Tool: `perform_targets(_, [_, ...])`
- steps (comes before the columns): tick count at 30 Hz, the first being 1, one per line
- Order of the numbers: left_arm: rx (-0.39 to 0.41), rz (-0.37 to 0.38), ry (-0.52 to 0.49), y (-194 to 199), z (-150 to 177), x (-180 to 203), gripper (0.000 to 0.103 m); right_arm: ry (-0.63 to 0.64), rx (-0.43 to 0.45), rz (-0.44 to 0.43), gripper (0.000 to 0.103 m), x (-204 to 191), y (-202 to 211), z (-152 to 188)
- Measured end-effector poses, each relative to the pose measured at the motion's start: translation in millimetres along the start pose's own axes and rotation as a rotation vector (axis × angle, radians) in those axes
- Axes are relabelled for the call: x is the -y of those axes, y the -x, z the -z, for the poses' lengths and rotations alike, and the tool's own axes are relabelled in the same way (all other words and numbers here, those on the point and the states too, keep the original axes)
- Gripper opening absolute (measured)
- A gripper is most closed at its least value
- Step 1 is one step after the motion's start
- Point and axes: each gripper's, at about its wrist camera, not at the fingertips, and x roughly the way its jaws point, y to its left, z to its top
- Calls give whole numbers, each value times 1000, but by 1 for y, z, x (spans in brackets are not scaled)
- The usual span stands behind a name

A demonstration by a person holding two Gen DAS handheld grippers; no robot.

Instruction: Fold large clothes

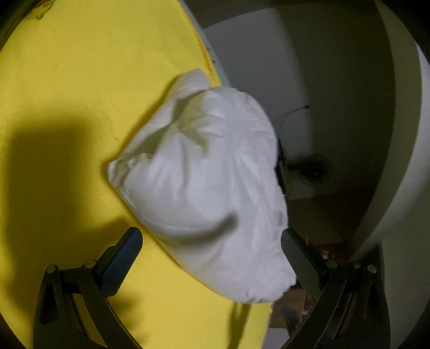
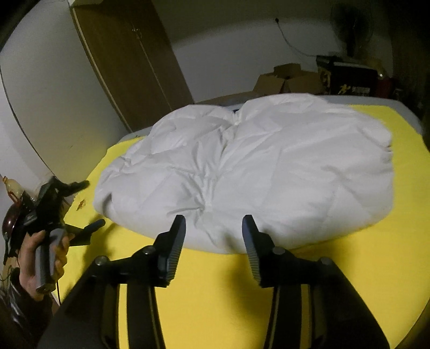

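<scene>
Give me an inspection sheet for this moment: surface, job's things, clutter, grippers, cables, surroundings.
Surface: bed with yellow sheet, mostly smooth.
Job's things: white padded jacket lying bunched on the sheet, reaching the far edge.
Clutter: small brown scrap on the sheet near the left edge.
Grippers: left gripper open, off the jacket's left side; right gripper open at the jacket's near edge, holding nothing.
Cables: thin wire on the far wall.
Surroundings: wooden wardrobe, cardboard boxes, fan, bottle.
</scene>
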Motion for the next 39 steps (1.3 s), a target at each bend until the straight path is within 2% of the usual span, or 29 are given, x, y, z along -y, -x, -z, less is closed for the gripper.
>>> perform_targets(4, [16,-64,18,-16,-17,-9,103,-1,27,14,47,9,15,1])
perform_targets(11, [25,-50,11,-41,-38,1,103,35,53,-6,49,10,21,2])
perform_targets(14, [25,-21,23,-50,-37,5,103,27,59,-18,50,13,22,4])
perform_targets(17, [24,-21,-9,-58,-38,11,102,30,69,-16,51,16,23,7])
perform_targets(20, [27,-31,26,-56,-41,8,102,26,61,-9,51,22,21,9])
perform_targets(24, [23,3,51,-53,-47,6,100,3,62,-1,51,33,21,12])
perform_targets(26, [16,0,64,-51,-52,-1,91,-19,50,-6,51,37,19,14])
perform_targets(28, [10,-12,89,-50,-58,-9,72,-41,46,-25,51,39,17,16])
perform_targets(32, [-12,-8,102,-53,-64,-15,58,-17,40,-31,51,33,15,21])
perform_targets(36, [1,-20,10,-48,-65,-3,36,7,28,-31,52,27,12,24])
perform_targets(39, [29,-49,-101,-41,-60,15,28,11,20,-32,52,22,12,26])
